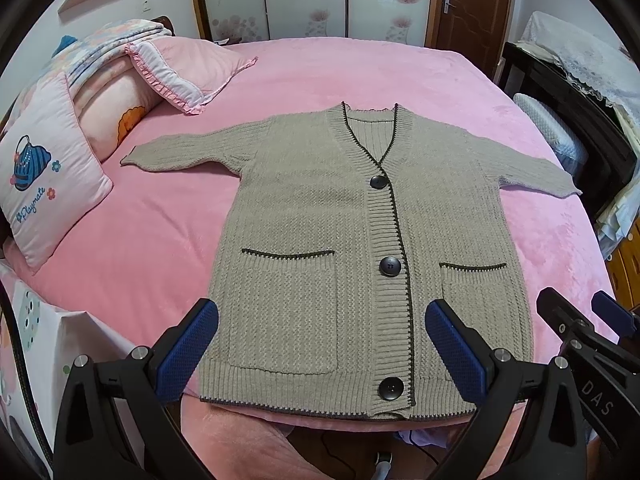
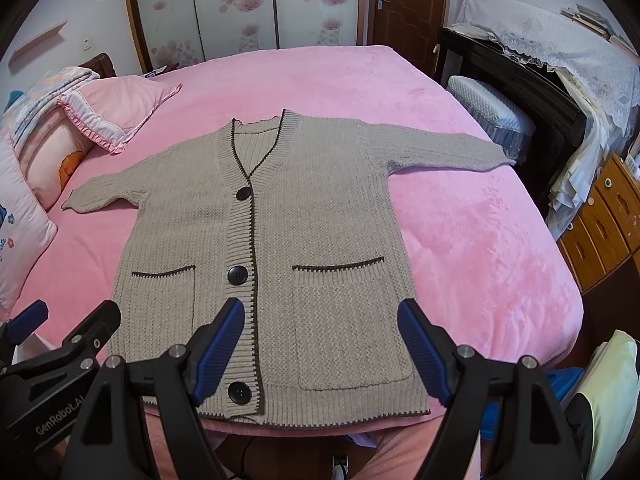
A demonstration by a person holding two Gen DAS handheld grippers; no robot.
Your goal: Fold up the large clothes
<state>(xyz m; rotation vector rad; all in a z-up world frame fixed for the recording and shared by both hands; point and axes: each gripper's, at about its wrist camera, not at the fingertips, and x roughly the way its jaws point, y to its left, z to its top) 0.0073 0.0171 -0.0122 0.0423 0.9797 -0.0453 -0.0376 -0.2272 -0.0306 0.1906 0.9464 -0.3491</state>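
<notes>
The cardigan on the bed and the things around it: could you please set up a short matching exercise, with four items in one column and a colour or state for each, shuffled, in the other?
Column one:
1. cardigan
2. bedspread
3. buttons
4. left gripper

Column two:
A. open, holding nothing
B. pink
C. dark, three down the front band
D. beige knit, spread flat, sleeves out to the sides

Pairs: 1-D, 2-B, 3-C, 4-A.
</notes>
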